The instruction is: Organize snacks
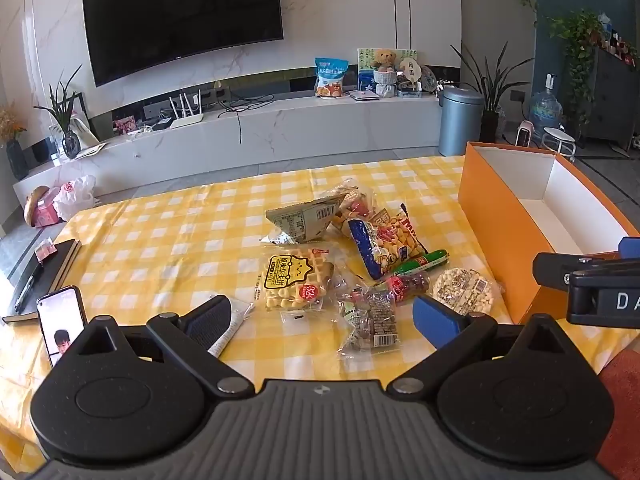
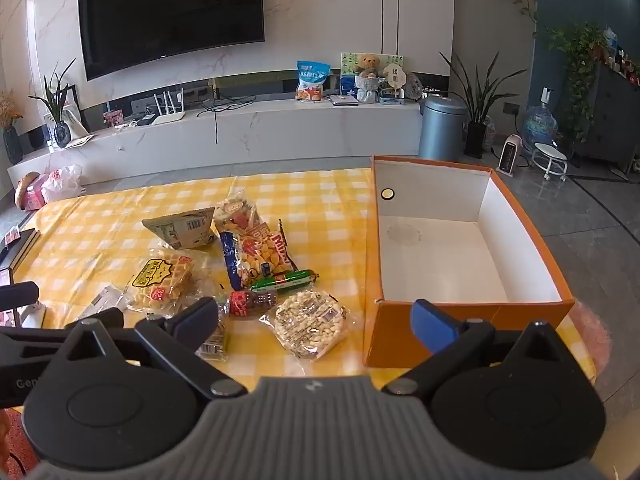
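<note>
Both of your claws, left claw and right claw, were spread wide and held nothing, near the snack pile left of the orange box.

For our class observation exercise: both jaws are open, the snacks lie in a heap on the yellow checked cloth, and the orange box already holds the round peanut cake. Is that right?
One detail is wrong. The orange box holds nothing; the right wrist view shows its bare white floor. The round peanut cake lies on the yellow checked cloth beside the box. The rest stands: both sets of jaws are open, the snacks heaped on the cloth.
</note>
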Available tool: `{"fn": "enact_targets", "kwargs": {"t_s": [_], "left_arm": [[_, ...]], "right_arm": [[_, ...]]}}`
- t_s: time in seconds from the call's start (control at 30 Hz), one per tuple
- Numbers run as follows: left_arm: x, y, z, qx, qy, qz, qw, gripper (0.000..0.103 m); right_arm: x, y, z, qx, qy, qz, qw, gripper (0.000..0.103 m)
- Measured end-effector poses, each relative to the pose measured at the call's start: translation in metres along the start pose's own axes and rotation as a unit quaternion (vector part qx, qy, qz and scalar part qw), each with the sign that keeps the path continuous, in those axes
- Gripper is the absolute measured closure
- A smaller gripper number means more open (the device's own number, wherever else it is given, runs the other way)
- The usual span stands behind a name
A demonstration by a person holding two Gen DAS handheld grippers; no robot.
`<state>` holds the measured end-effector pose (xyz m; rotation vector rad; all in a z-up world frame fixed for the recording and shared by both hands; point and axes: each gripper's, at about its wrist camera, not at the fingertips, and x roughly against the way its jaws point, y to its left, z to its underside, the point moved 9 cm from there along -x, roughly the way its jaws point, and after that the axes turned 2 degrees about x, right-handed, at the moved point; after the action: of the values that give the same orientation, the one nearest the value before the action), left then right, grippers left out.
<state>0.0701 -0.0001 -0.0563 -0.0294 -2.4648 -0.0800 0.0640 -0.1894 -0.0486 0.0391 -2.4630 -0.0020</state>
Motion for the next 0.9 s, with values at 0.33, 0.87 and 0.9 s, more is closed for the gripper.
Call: {"fn": "enact_targets", "kwargs": {"t_s": [0.33, 0.87, 0.9], "left_arm": [[-0.0008, -0.0017, -0.0028, -0.003, 0.001, -0.003, 1.0, 0.0], [-0.006, -0.0055, 0.0053, 0.002, 0.001, 0.003, 1.0, 0.0], [-0.0064, -0.0058, 0.0056, 0.002, 0.001, 0.004, 1.0, 0.0]], "right_arm": [[0.0, 0.0008, 0.0018, 0.003, 0.002, 0.001, 1.0, 0.003], [0.0019, 0.0006, 0.001, 0.005, 0.003, -0.004, 1.0, 0.003], [0.002, 0.0005, 0.0009, 0.004, 0.003, -0.004, 1.0, 0.003]]}}
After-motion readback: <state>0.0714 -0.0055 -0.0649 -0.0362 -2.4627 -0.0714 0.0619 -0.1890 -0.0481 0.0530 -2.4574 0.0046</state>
